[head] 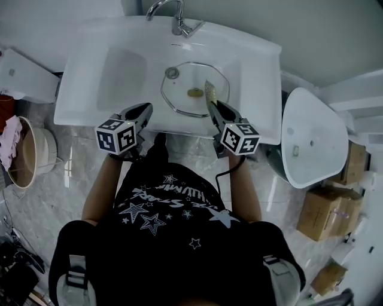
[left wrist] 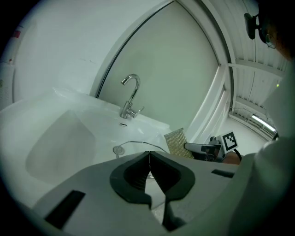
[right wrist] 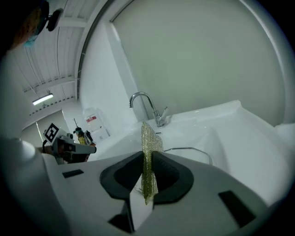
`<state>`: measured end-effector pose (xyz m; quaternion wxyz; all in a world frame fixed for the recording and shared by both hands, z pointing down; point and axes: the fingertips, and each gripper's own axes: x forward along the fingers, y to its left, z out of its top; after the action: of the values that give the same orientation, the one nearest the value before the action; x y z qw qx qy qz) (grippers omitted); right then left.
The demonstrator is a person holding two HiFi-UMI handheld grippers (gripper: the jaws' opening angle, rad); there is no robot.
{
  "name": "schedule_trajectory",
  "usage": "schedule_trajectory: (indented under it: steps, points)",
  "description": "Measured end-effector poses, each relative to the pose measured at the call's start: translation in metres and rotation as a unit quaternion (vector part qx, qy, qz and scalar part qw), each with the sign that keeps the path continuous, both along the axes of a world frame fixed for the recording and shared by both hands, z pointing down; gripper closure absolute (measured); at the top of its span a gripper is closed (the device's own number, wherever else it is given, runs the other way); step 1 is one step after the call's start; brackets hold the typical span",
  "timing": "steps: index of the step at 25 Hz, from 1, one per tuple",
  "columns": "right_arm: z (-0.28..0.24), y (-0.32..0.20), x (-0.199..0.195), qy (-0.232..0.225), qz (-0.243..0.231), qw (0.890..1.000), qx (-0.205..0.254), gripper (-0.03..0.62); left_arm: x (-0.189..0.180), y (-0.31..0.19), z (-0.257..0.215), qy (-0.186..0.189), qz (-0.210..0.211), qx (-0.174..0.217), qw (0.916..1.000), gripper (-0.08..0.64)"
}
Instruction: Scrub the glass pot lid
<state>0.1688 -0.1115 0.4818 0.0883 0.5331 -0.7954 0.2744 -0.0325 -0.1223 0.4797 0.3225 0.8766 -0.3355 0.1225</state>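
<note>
The glass pot lid lies flat in the white sink basin, its metal rim octagonal and a gold knob at its middle. In the gripper views only its rim shows: glass lid, glass lid. My right gripper is shut on a gold mesh scrubbing cloth that stands upright between the jaws, cloth, and hangs over the lid's right edge. My left gripper is shut with nothing in it, above the sink's front rim to the left of the lid; left gripper.
A chrome tap stands at the back of the sink, with the drain beside the lid. A white toilet is on the right, cardboard boxes beyond it, and a basket on the floor at left.
</note>
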Motion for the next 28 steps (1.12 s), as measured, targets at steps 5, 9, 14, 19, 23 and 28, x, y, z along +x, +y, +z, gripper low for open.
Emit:
schedule_trajectory:
  steps: [5, 9, 14, 19, 23, 28]
  points:
    - [0.014, -0.049, 0.002, 0.062, -0.011, 0.998, -0.023, 0.526, -0.007, -0.045, 0.005, 0.006, -0.002, -0.009, 0.9999, 0.551]
    - [0.038, -0.075, 0.0, 0.154, -0.045, 0.986, -0.054, 0.527, -0.014, -0.073, 0.008, 0.007, -0.001, -0.011, 0.9999, 0.551]
    - [0.067, -0.104, -0.007, 0.192, -0.072, 0.974, -0.096, 0.526, -0.017, -0.1, 0.016, 0.011, 0.003, -0.023, 0.9997, 0.551]
    - [0.096, -0.13, -0.005, 0.234, -0.084, 0.96, -0.133, 0.527, -0.02, -0.122, 0.024, 0.008, 0.013, -0.032, 0.9994, 0.551]
    - [0.119, -0.147, -0.004, 0.309, -0.116, 0.932, -0.147, 0.526, -0.02, -0.136, 0.029, 0.006, 0.029, -0.035, 0.9989, 0.551]
    - [0.142, -0.161, -0.007, 0.348, -0.145, 0.91, -0.171, 0.526, -0.02, -0.153, 0.036, 0.01, 0.034, -0.041, 0.9985, 0.551]
